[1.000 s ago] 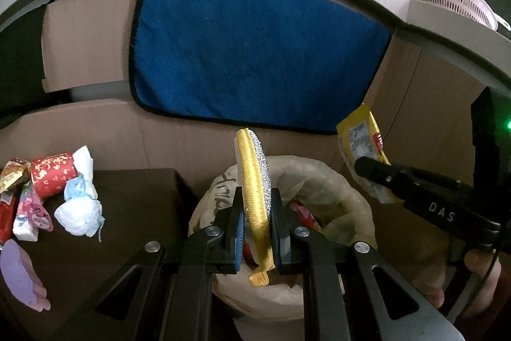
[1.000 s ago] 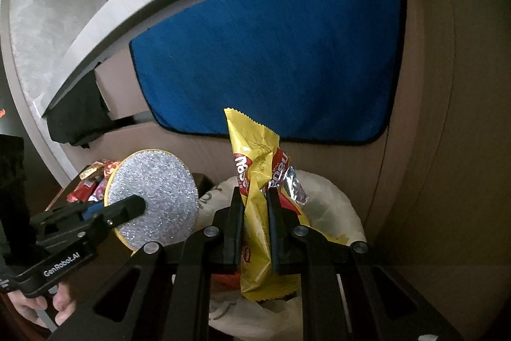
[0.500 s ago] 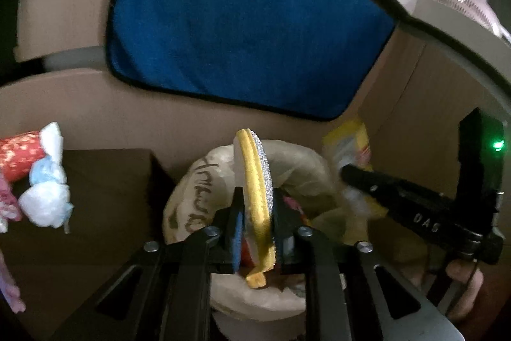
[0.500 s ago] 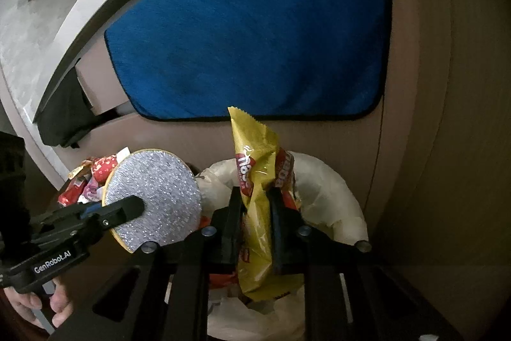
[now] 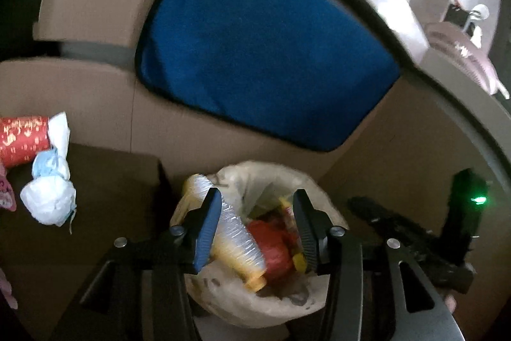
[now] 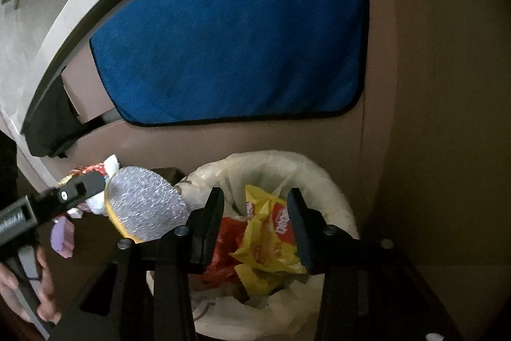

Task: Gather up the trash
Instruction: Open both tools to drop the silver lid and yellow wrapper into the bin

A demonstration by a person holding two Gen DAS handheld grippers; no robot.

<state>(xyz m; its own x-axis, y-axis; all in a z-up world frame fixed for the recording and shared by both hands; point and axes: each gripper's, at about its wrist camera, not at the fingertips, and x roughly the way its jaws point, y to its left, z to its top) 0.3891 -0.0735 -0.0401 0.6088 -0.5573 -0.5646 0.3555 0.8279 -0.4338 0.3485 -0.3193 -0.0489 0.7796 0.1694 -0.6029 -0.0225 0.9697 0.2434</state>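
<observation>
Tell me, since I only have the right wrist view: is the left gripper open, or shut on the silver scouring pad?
Observer: Open. The left gripper has its jaws spread, and the scouring pad lies tilted between them over the trash bag.
Operator: That gripper blocks my view. Is there trash outside the bag?
Observer: Yes. A white tissue wad and a red patterned cup lie on the dark surface left of the bag.
Operator: Any light on my right gripper?
Observer: A green light glows on its body.

dim, shadowy fisheye views with dark curved edges; left view motion-blurred.
</observation>
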